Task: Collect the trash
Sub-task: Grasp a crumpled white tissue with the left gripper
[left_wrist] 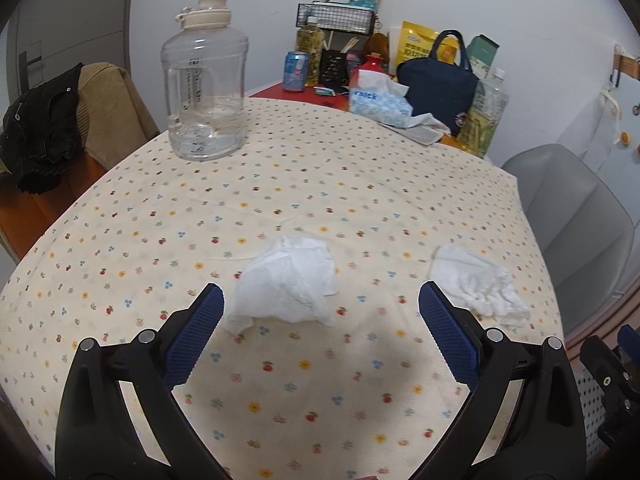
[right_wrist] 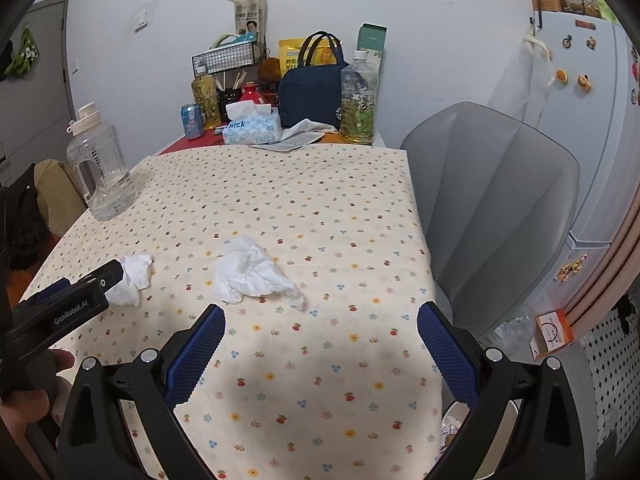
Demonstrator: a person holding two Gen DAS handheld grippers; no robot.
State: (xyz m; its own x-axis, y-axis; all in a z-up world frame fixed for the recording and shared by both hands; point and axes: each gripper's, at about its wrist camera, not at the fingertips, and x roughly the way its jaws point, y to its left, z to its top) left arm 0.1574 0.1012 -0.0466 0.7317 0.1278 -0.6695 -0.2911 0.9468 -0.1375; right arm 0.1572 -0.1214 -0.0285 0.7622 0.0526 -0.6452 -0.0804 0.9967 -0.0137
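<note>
Even, soft indoor light fills both wrist views, with no harsh glare. A broad, dim shadow falls across the near tabletop between the jaws in each picture. Fisheye distortion bows the tabletop's edges and curves the walls, and dark vignetting rings the corners. The centre stays sharp; clutter at the far wall is slightly soft.

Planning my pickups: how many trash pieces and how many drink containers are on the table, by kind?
Crumpled white tissues: 2
Large clear plastic water jug: 1
Clear plastic bottles of yellow-green drink: 2
Blue drink can: 1
Total: 6
</note>
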